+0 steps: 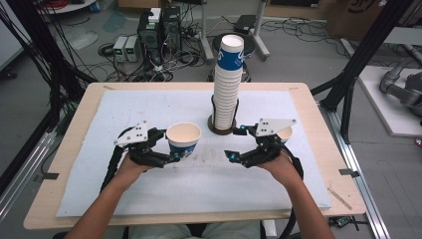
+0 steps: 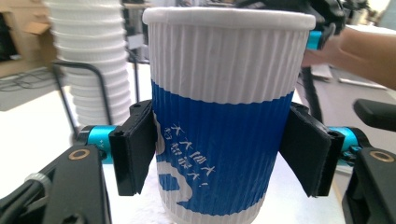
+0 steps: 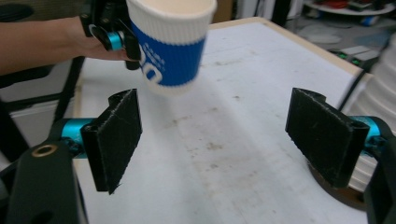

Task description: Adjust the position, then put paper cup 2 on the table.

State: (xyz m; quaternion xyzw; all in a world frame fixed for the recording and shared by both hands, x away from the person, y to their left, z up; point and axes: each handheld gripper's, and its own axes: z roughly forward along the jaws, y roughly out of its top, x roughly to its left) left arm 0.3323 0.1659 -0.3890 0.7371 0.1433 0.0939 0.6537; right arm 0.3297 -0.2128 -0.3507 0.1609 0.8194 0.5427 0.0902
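Your left gripper (image 1: 169, 147) pinches the blue-and-white paper cup (image 1: 183, 140) (left of centre); your right gripper (image 1: 235, 143) stands spread, nothing between.

White mat (image 1: 149, 199) on wooden table (image 1: 74, 149), tall cup stack (image 1: 229, 84) in holder at centre, computer boxes (image 1: 159, 30), cables (image 1: 164, 69) on floor

A light wooden table (image 1: 74, 129) is covered over most of its top by a white sheet (image 1: 164, 104), whose surface is marked with faint stains near the middle. A round dark holder (image 1: 222, 130) carrying a tall stack of paper cups (image 1: 228, 89) is set on the sheet toward the far edge.
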